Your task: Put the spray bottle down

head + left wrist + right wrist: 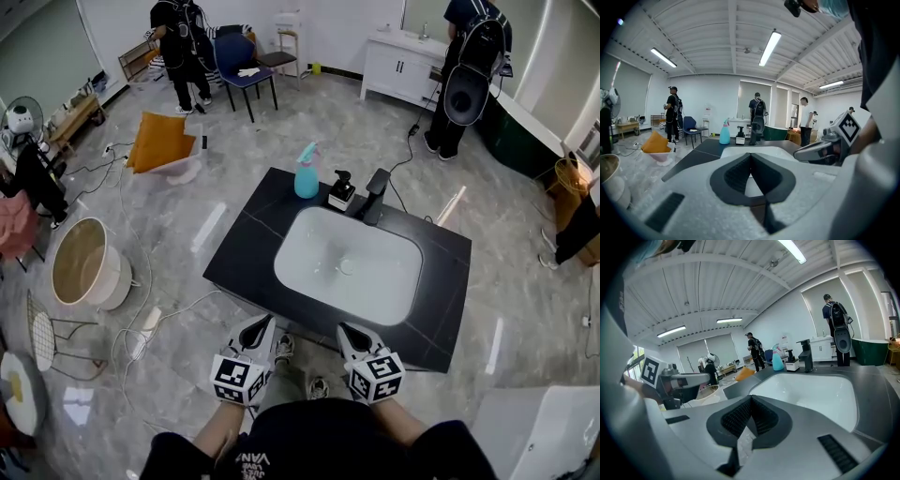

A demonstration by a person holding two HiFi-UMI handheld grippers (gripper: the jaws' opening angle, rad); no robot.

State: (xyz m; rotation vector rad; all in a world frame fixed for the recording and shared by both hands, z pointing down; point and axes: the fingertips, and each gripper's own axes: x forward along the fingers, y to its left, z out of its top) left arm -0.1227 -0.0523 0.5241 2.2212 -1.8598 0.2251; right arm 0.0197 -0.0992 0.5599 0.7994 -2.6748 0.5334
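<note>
Bright ceiling-tube light, floor glare, fisheye-warped edges.

Plastic spray bottle (307,174), glossy white basin (302,255), matt black veined countertop (246,246)

Head view: from high up, looks steeply down on black stone-look counter (246,234) w/ white rounded-rectangle sink basin (349,267). Left & right gripper views: low, close to counter's near edge, face roughly level across it. All 3 share basin, blue plastic spray bottle (307,174) & black tap (376,194) at far edge.
</note>
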